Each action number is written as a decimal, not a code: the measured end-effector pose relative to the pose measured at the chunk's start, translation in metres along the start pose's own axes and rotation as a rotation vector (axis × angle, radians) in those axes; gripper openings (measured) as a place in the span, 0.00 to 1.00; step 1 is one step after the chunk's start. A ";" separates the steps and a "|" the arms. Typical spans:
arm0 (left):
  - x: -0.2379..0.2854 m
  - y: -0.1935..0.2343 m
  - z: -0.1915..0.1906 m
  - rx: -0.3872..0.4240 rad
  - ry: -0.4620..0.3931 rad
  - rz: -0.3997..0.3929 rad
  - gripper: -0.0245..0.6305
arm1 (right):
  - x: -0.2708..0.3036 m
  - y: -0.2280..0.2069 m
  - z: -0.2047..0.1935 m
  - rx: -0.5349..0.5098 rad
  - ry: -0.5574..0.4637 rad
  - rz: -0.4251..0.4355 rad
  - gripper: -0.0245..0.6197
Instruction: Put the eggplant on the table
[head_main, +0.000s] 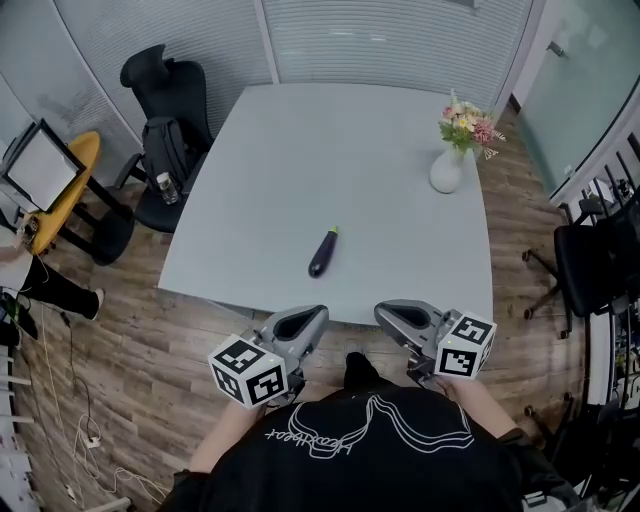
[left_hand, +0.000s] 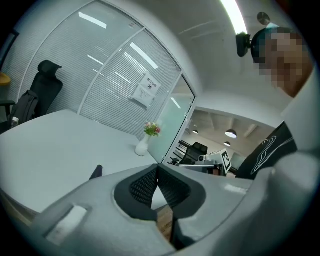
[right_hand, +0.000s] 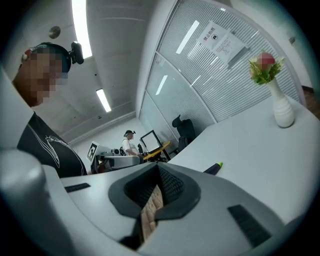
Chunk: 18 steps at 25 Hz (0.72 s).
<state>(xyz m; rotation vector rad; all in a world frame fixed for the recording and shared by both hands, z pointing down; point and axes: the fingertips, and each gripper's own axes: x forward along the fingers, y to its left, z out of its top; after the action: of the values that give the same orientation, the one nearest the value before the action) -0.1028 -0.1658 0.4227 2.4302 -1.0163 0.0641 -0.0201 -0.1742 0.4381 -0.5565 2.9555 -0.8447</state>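
A glossy dark-purple eggplant (head_main: 322, 253) with a small green stem lies flat on the pale grey bench (head_main: 380, 160). It rests near the front edge, stem pointing away.
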 end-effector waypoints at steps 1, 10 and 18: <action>0.000 -0.001 0.000 0.005 0.001 0.001 0.06 | 0.000 0.001 0.000 -0.001 0.001 0.001 0.05; 0.000 -0.006 -0.001 0.026 0.006 0.008 0.06 | -0.004 -0.001 -0.004 0.017 0.000 -0.013 0.05; 0.003 -0.003 -0.006 0.008 0.009 0.017 0.06 | -0.008 -0.007 -0.007 0.031 -0.008 -0.021 0.05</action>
<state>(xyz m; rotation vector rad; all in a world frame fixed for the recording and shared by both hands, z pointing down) -0.0977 -0.1628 0.4274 2.4263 -1.0344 0.0852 -0.0115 -0.1735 0.4472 -0.5894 2.9286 -0.8865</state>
